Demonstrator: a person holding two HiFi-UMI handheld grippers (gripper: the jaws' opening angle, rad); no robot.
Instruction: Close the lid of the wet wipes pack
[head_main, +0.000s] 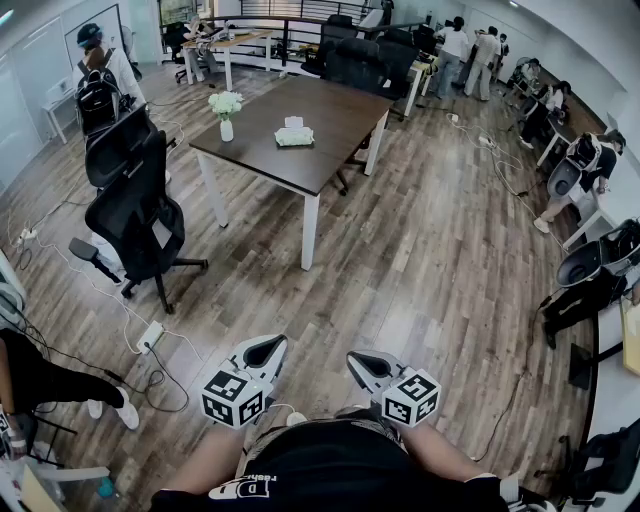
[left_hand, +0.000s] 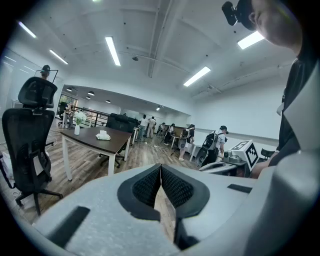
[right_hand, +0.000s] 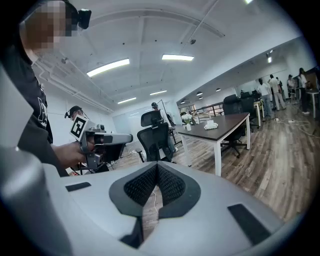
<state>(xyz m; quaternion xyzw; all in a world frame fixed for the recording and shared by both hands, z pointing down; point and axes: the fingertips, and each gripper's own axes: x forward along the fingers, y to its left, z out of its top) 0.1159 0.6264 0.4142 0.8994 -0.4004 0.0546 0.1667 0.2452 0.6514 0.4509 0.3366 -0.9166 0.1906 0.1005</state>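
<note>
The wet wipes pack (head_main: 294, 135) lies on a dark brown table (head_main: 335, 105) far ahead across the wooden floor, beside a white vase of flowers (head_main: 226, 110). It shows small in the left gripper view (left_hand: 103, 135) and the right gripper view (right_hand: 211, 125); its lid is too small to make out. I hold both grippers low, close to my body and far short of the table. My left gripper (head_main: 267, 351) (left_hand: 161, 168) is shut with nothing between its pads. My right gripper (head_main: 363, 362) (right_hand: 157, 165) is shut and empty as well.
Two black office chairs (head_main: 135, 205) stand left of the table, with cables and a power strip (head_main: 150, 336) on the floor near them. More chairs (head_main: 590, 275) line the right side. Several people stand at desks at the back, and one sits at the lower left.
</note>
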